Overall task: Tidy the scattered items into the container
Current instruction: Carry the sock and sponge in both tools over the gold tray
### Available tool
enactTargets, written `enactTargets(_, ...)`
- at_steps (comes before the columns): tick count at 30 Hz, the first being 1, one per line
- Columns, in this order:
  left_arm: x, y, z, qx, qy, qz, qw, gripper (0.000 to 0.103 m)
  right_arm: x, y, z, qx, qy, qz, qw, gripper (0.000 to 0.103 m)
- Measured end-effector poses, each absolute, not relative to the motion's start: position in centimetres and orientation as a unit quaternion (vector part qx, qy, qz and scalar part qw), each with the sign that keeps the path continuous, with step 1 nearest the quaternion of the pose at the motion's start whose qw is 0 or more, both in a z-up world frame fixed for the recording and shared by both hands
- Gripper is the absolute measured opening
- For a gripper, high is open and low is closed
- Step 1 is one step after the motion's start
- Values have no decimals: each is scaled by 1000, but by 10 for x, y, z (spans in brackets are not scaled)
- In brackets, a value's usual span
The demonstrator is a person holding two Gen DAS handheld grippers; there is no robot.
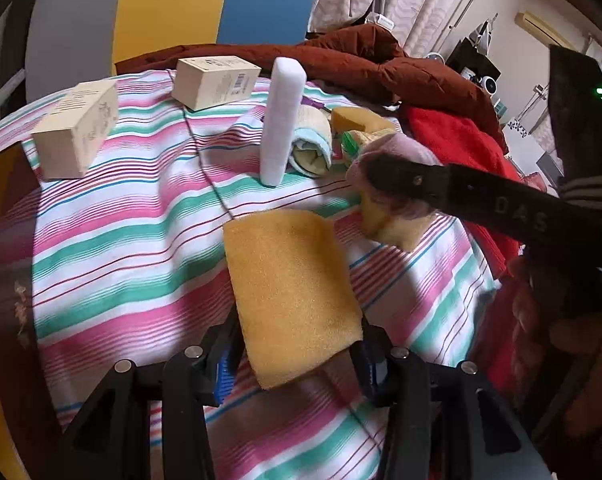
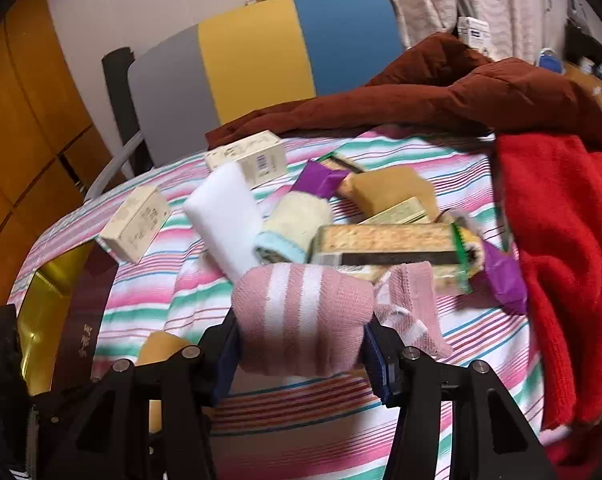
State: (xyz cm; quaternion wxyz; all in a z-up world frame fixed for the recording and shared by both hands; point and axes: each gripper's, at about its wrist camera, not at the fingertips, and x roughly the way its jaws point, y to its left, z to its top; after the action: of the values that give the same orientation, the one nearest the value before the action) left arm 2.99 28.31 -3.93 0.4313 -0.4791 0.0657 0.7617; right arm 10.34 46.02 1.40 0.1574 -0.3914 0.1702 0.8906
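Now you are pinching the yellow sponge (image 1: 291, 296) between the blue pads of your left hand-held gripper (image 1: 295, 360); the jaws are sitting against its two long sides near its lower end, and the sponge is sticking out ahead of them over the striped cloth (image 1: 121, 240). Your right hand-held gripper (image 2: 301, 348) is clamping a rolled pink towel with white stripes (image 2: 301, 316), the roll filling the gap between its pads and a loose end trailing off to the right. In the left wrist view that same gripper is reaching in from the right with the pink roll at its tip, just above a second yellowish piece that is too blurred to name.

Beyond the sponge, a white foam block (image 1: 281, 120) is standing upright, with a rolled pale green and blue cloth (image 1: 311, 140) leaning just beside it. Two cream cardboard boxes (image 1: 77, 132) are lying further back on the left, well apart from the sponge. In the right wrist view a cracker packet (image 2: 389, 240) and a purple wrapper (image 2: 321, 178) are lying among the pile behind the towel. A red blanket (image 2: 569, 264) and a brown jacket (image 2: 441, 92) are bunching along the right and far edges. At the left edge a dark container with a gold lining (image 2: 49, 312) is showing partly.
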Motion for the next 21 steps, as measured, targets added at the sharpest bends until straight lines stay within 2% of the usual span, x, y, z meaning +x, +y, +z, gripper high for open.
enactTargets(14,39,237,0,-434,46,786,439,48,96,420,18,-395,119,905,101,54)
enactTargets(21,20,194,17,-421,23,809,409,48,87,388,22,-397,123,907,66,54)
